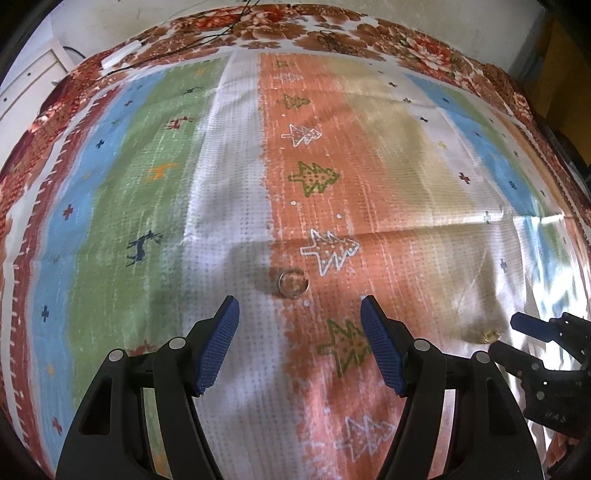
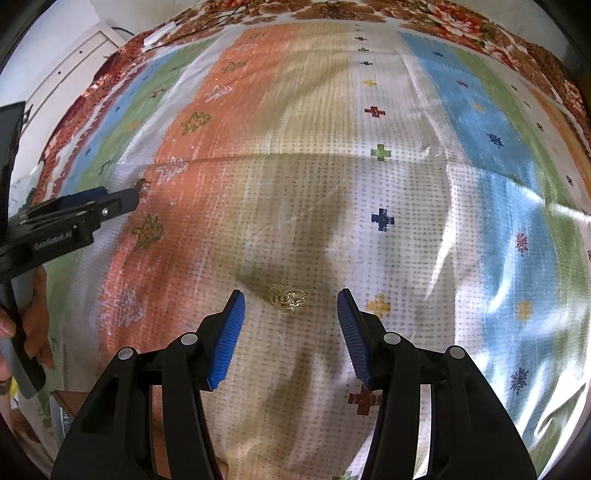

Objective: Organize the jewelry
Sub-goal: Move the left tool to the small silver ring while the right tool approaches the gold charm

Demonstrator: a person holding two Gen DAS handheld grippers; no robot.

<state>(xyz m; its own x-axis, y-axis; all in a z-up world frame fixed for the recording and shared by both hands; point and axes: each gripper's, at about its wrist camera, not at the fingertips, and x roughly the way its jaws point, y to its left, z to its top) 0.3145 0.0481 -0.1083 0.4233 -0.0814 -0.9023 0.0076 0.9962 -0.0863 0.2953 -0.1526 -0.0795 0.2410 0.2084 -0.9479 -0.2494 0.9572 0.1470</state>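
Cloth (image 1: pixel 229 192): woven, striped, trees and crosses
Ring (image 1: pixel 293 283): round, silvery
Chain (image 2: pixel 287 297): gold tangle
Left gripper (image 1: pixel 300 314): fingers spread
Right gripper (image 2: pixel 291 308): fingers spread

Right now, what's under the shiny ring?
Under the ring lies the striped cloth, where its white stripe meets the orange one. You can see cloth through its middle. Whatever lies beneath the cloth is covered.

- It looked like a home: a striped cloth (image 1: pixel 229 177) with printed trees and deer covered a floral bedspread (image 1: pixel 369 33).
- A white cabinet (image 1: pixel 26 85) stood alongside.
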